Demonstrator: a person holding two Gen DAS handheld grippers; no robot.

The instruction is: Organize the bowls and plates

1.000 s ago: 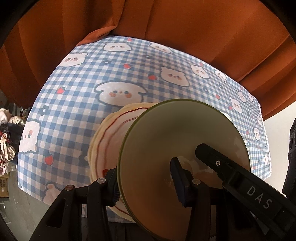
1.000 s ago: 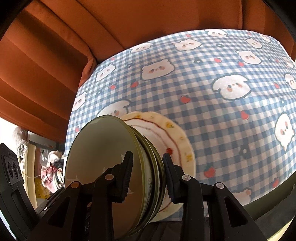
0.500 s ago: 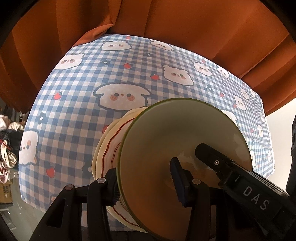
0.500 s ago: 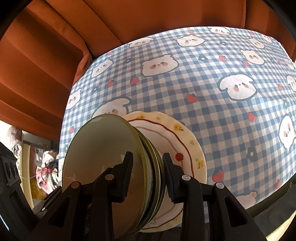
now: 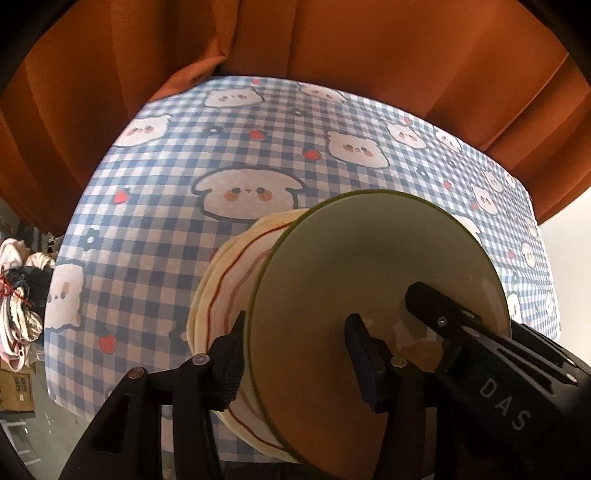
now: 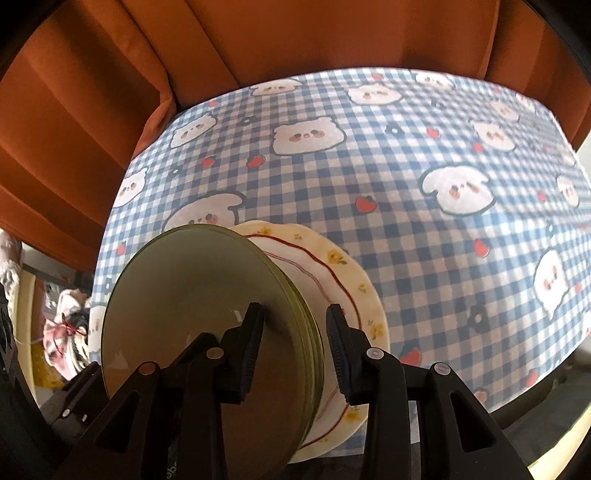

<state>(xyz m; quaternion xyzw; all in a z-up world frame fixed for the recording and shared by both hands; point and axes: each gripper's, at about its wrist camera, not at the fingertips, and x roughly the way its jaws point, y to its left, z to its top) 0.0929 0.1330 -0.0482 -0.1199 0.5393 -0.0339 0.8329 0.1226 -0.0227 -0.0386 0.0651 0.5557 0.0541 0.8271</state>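
Straddling the near rim of a stack of green bowls (image 5: 373, 280) from the left, left gripper (image 5: 295, 354), jaws just widened, outer finger beside the stack's outside, inner finger (image 5: 364, 363) inside the top bowl with a gap to the wall. Bowls nested on cream plates (image 5: 225, 280) with red wavy trim, all resting near the front edge of a blue gingham tablecloth (image 5: 155, 206) printed with bears and strawberries. Opposite rim bracketed by right gripper (image 6: 295, 343), jaws likewise just eased apart; left finger (image 6: 249, 347) against the inner wall (image 6: 184, 295), right finger off the rims (image 6: 303, 314), no squeeze evident. Orange curtain (image 6: 332, 33) hung behind the table.
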